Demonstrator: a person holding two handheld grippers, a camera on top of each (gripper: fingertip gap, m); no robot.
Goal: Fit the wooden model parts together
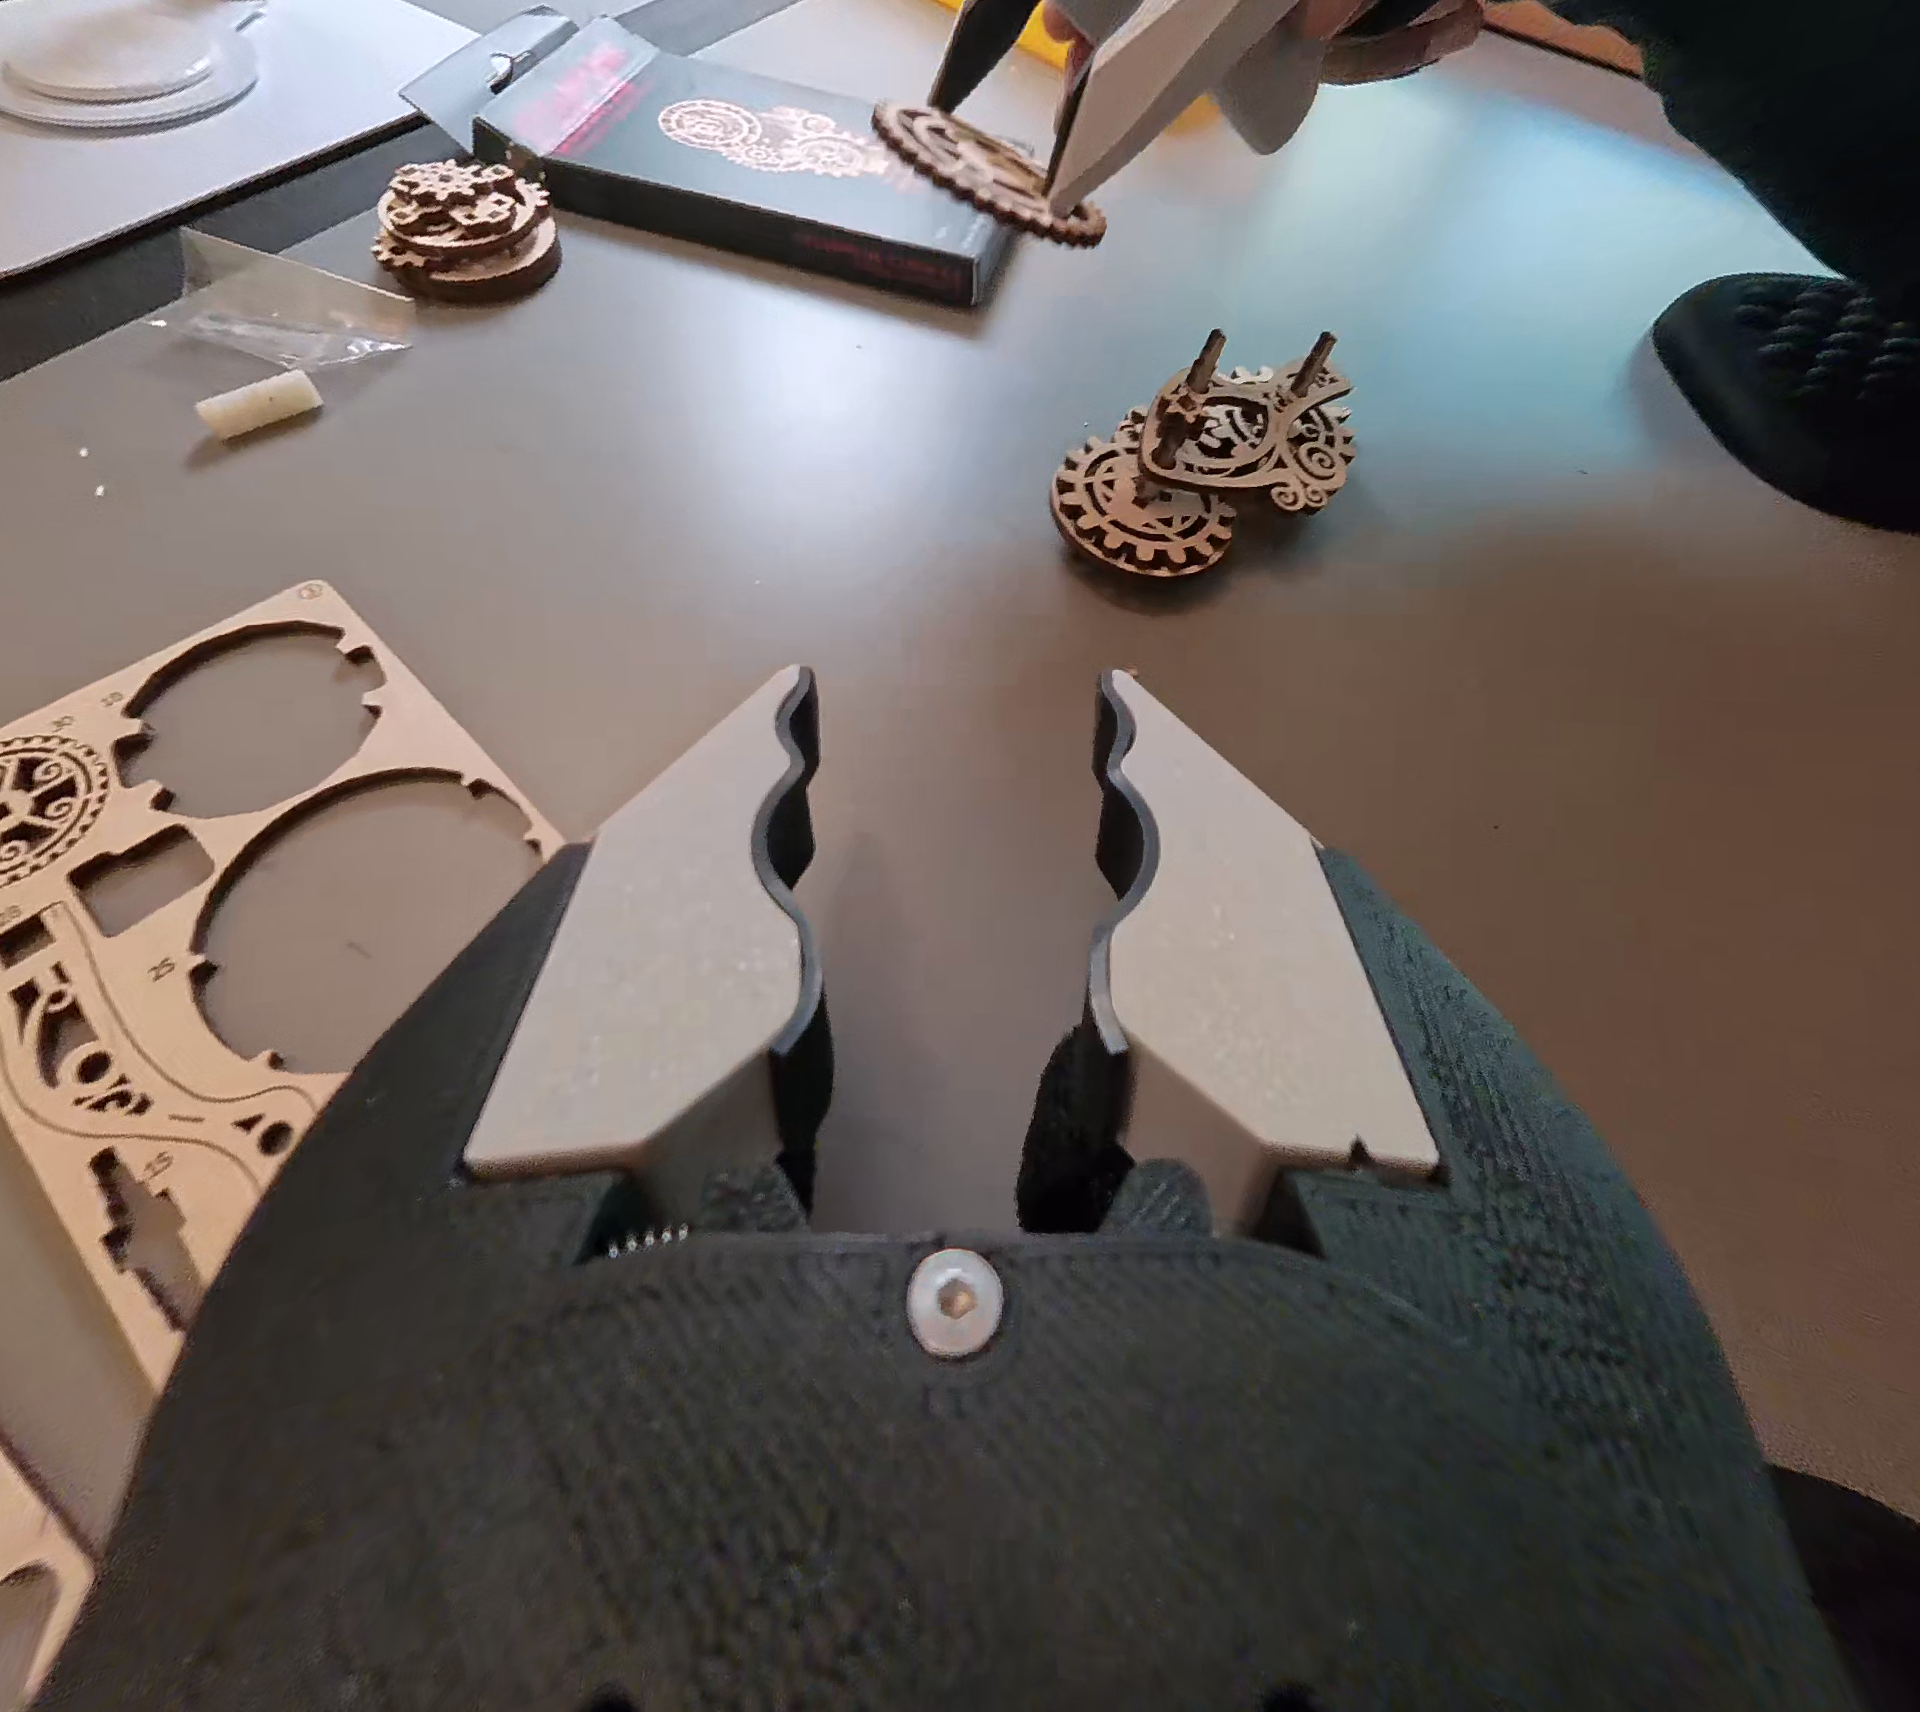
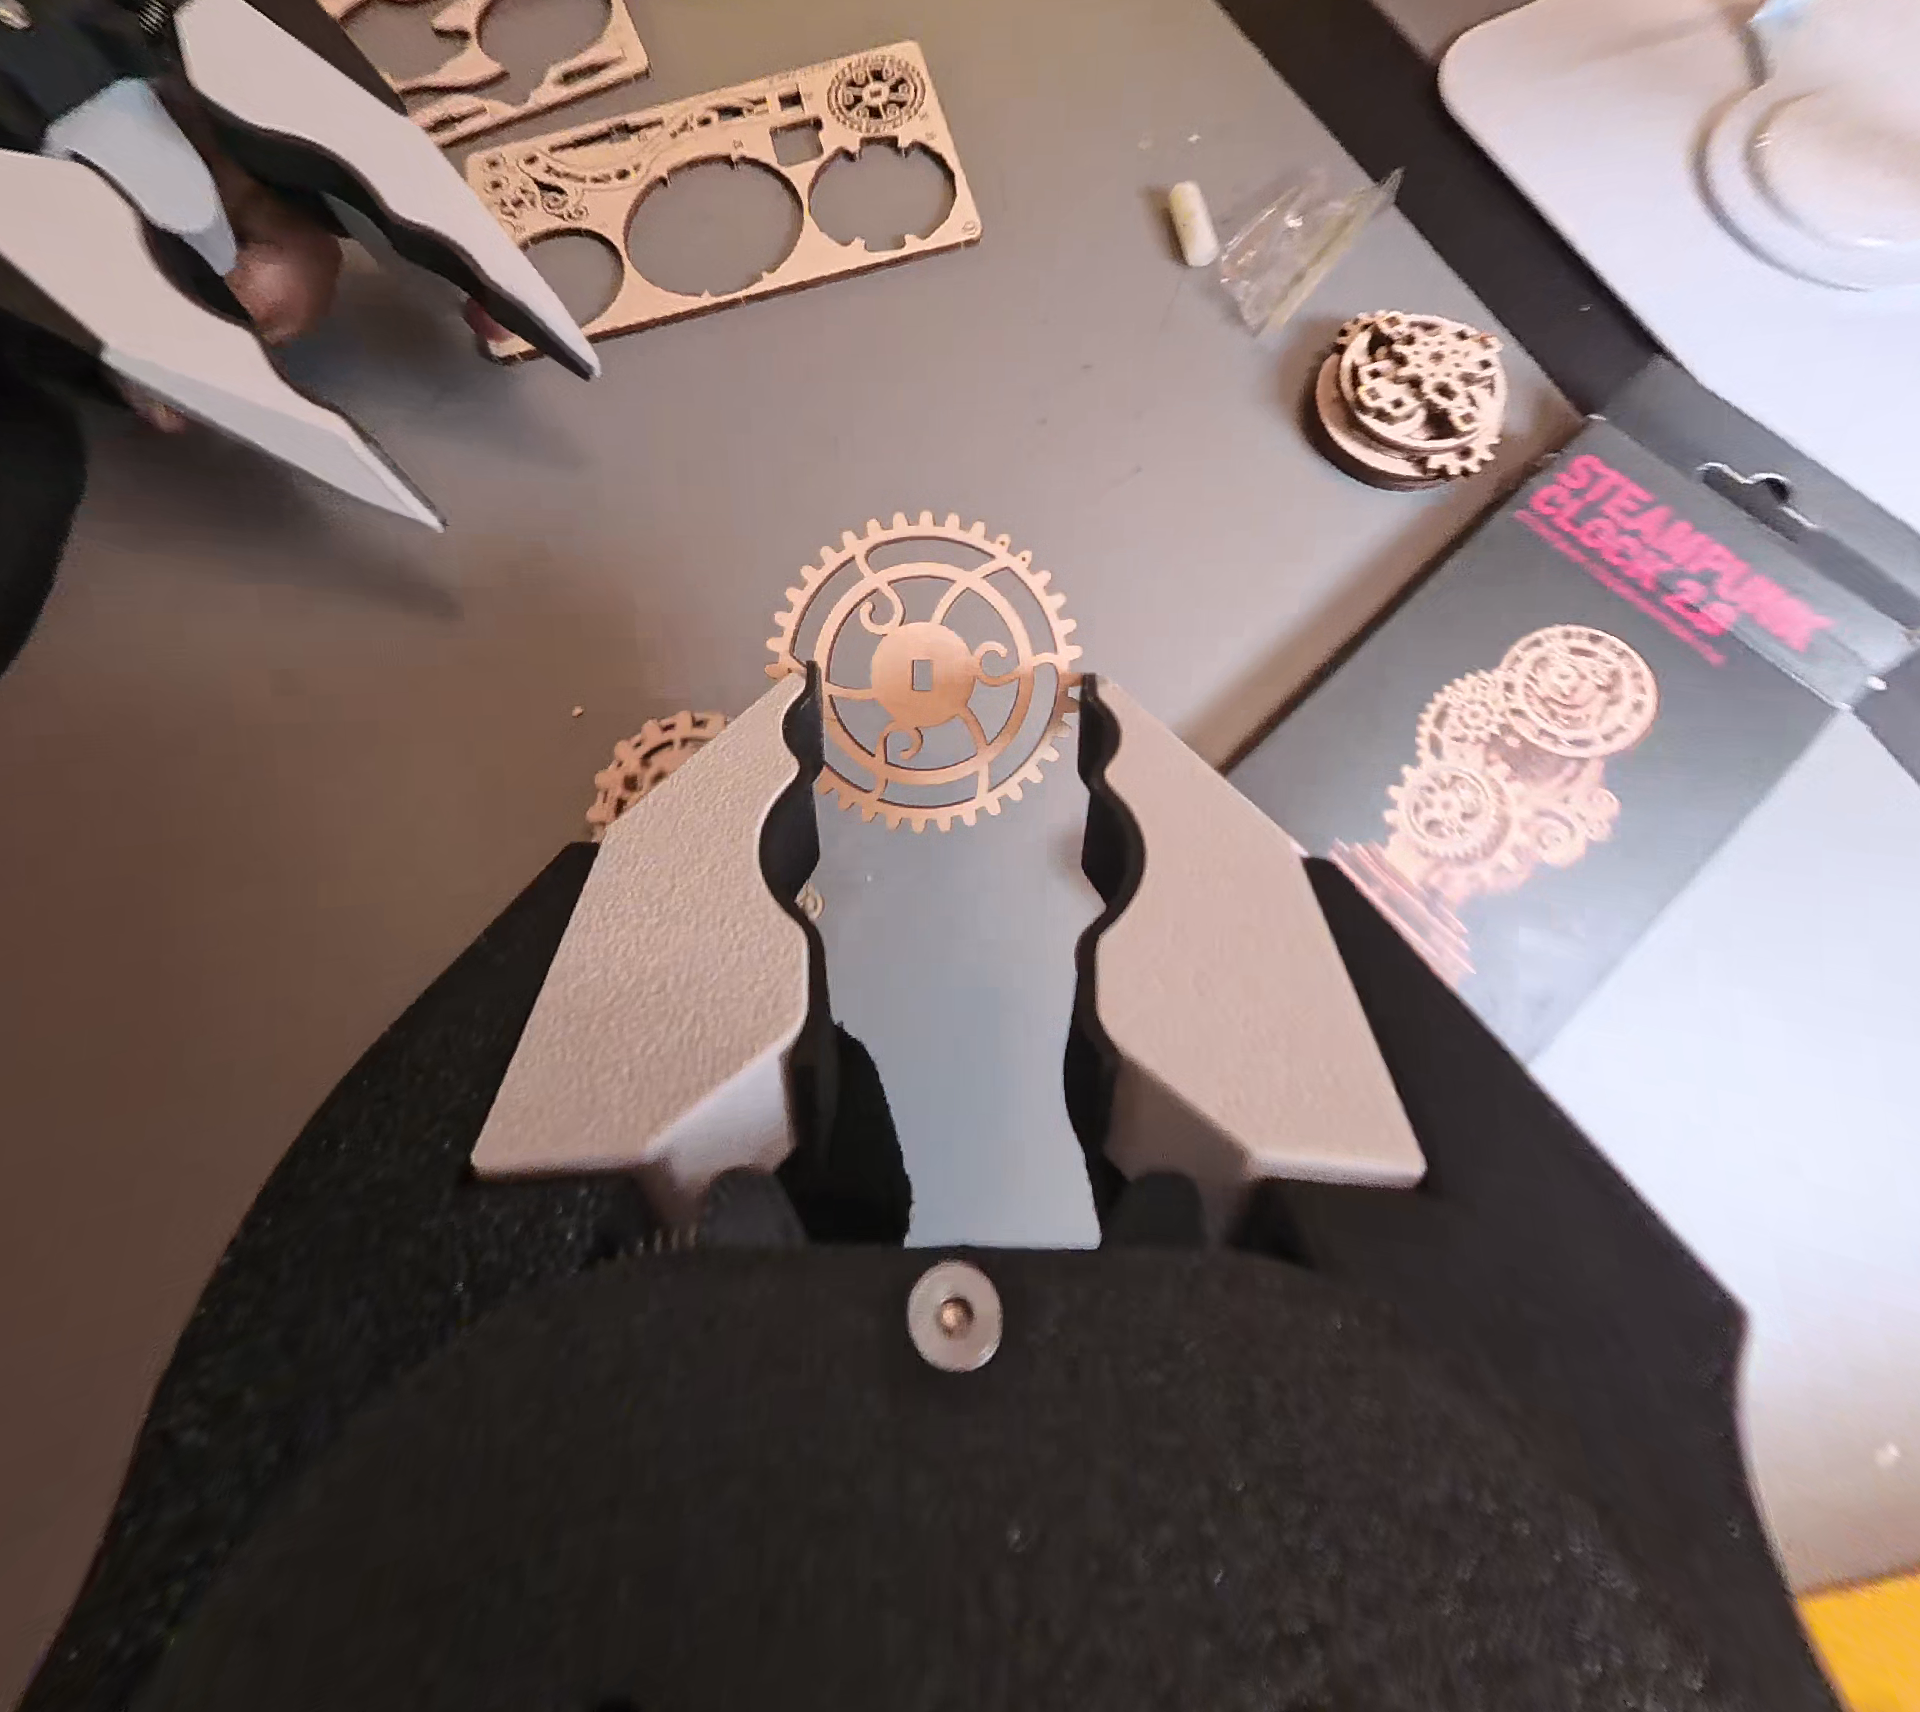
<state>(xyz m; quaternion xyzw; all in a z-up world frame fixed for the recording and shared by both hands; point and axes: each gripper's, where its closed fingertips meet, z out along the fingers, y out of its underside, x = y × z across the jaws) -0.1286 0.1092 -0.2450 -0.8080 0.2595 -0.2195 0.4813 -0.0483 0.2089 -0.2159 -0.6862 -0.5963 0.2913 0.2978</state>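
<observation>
While clenched on the toothed rim of a thin, round, pale laser-cut wooden gear (image 2: 894, 675), carried it lifted off the grey table (image 2: 312, 727) between the tips of the right gripper (image 2: 945, 691). Kept the left gripper (image 1: 956, 686) released and empty, jaws well parted, low over the table. Showed a half-built brown wooden gear assembly with two upright pegs (image 1: 1205, 457) ahead of the left gripper and to its right, well apart from it. Judged the gear very light and stiff across its face but brittle, with slender scrolled spokes and fine teeth likely to snap under a hard squeeze or a twist. Best taken at opposite points of the solid outer ring, never by the spokes. Probably needed its square centre hole lined up on a peg and pressed straight down. Bore pink lettering and a gear picture on the flat dark cardboard box (image 2: 1558, 779) just right of the right gripper, and small engraved numbers on the punched-out pale wooden sheet (image 1: 156, 935) beside the left gripper; wording not repeated.
</observation>
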